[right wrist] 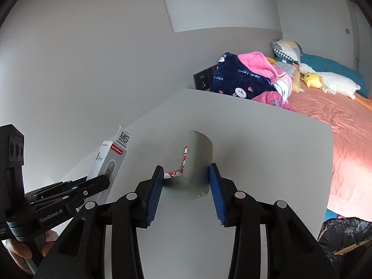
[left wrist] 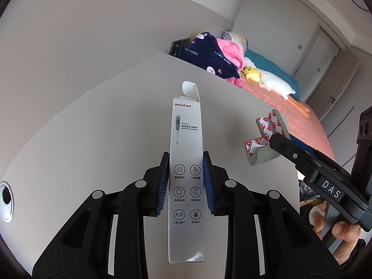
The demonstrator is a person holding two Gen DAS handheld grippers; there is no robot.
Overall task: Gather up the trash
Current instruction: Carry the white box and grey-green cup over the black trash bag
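Clamped between my left claw's 2 blue ribbed pads is a tall white cardboard thermometer box, standing up the centre of the frame with its top flap open, above the pale grey tabletop. My right claw holds a grey L-shaped foam corner guard with red-and-white tape backing, at frame centre. At lower right of that view sits a black plastic trash bag; a pink-sheeted bed lies beyond.
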